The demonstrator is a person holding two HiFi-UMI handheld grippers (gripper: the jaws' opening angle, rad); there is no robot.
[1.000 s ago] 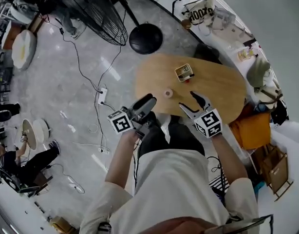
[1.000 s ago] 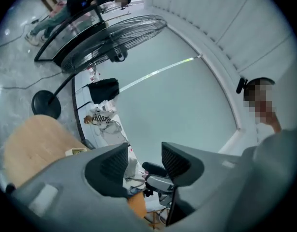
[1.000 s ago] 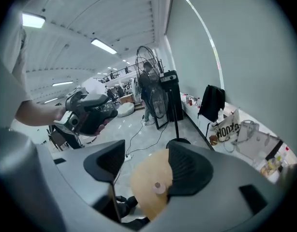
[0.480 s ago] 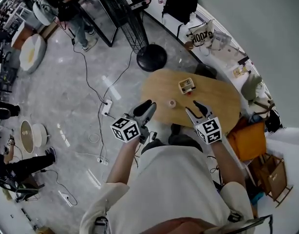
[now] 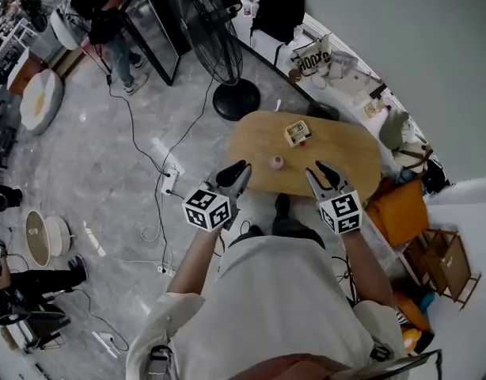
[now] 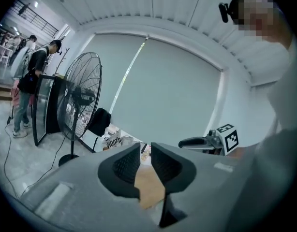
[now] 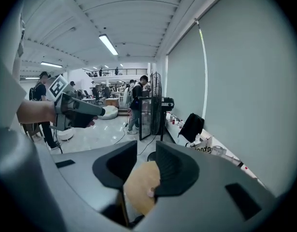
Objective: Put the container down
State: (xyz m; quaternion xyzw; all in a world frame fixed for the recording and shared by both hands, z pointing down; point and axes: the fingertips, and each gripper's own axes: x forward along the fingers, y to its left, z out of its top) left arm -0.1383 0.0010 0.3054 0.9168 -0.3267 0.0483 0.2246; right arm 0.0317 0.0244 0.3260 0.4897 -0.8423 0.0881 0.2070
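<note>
The container, a small square open box with a red bit at its edge, stands on the far part of the oval wooden table. A small pink round piece lies nearer me on the tabletop. My left gripper hangs in the air at the table's near left edge and my right gripper hangs over its near edge. Both sets of jaws are closing with nothing between them. In the left gripper view the left gripper shows a narrow gap. In the right gripper view the right gripper shows a wider gap, with the table below.
A tall standing fan is beyond the table on the left. Cables and a power strip lie on the floor to the left. An orange bag sits at the table's right. A person stands far left.
The jaws of both grippers have narrowed. The table and container look smaller and farther off, and the grippers sit a little farther back from the container.
</note>
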